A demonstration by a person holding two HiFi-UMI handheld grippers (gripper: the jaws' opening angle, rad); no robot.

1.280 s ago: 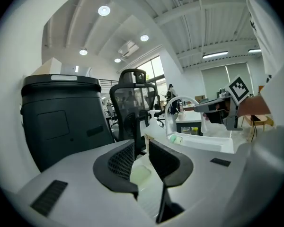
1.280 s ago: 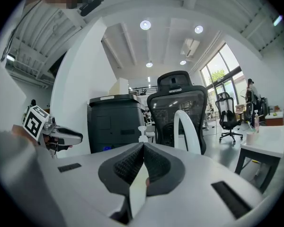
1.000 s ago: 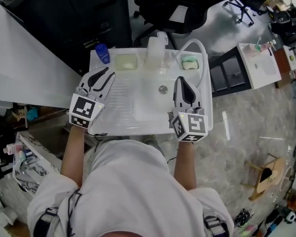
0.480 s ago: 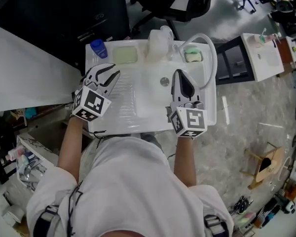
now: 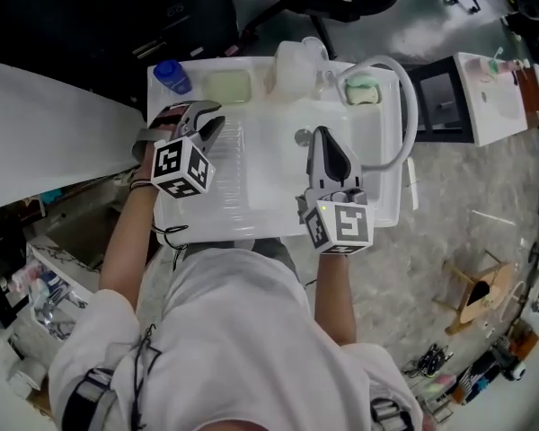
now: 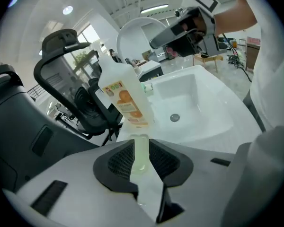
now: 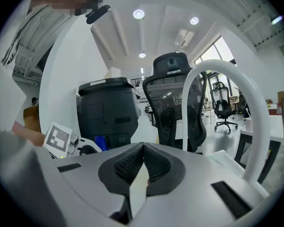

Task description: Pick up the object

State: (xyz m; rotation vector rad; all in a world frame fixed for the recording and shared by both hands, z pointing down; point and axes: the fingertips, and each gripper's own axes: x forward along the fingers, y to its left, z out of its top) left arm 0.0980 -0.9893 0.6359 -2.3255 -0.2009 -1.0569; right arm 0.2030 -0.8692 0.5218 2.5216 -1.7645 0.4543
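A pale yellow soap bar (image 5: 228, 86) lies in a dish at the back left of the white sink unit (image 5: 207, 214). My left gripper (image 5: 198, 122) hovers just in front of it, over the ribbed drainboard. Its jaws stand open by a narrow gap, and the soap bar (image 6: 141, 151) shows through that gap with nothing held. A translucent bottle with an orange label (image 6: 125, 98) stands behind the soap. My right gripper (image 5: 323, 136) is shut and empty above the basin, close to the drain (image 5: 303, 136).
A blue-capped bottle (image 5: 172, 76) stands at the back left corner. A green soap (image 5: 362, 89) sits at the back right. A white hose (image 5: 404, 115) arches over the right side of the sink. Black office chairs and a dark cabinet stand behind.
My left gripper has moved toward the back of the sink, nearer the yellow soap, and its jaws have narrowed. The right gripper has stayed over the basin.
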